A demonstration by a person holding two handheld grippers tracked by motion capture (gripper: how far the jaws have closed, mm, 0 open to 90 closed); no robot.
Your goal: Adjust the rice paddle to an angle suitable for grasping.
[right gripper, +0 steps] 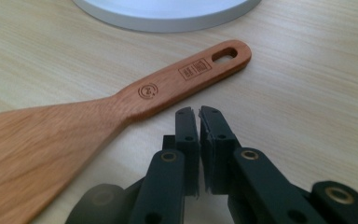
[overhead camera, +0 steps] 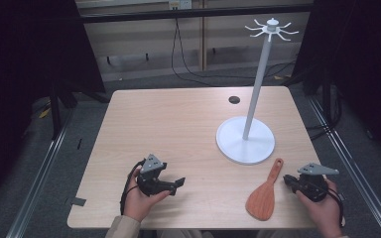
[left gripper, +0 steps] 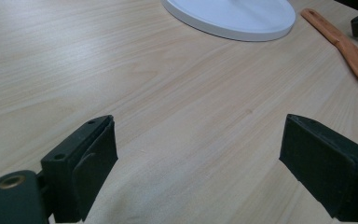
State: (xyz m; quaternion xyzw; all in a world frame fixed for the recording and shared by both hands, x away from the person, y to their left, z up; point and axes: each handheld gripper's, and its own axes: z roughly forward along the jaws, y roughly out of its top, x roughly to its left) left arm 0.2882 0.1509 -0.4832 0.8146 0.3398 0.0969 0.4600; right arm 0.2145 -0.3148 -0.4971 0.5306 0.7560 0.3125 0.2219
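1. My right tongs (right gripper: 199, 112) were pressed together on nothing, just beside the wooden spatula (right gripper: 98, 116), near the desk's (overhead camera: 178, 129) front right corner.
2. The spatula lay flat, its handle pointing at the white stand's base (overhead camera: 245, 144).
3. My left tongs (left gripper: 198, 168) sat spread wide and empty by the front edge.

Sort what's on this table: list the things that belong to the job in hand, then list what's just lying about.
Belongs to the job:
- wooden spatula, flat on the table beside the right gripper, whose jaws are shut and empty
- white hook stand, apparently where it will hang
- left gripper, jaws open

Just lying about:
- round cable hole in the table
- cables on the floor behind
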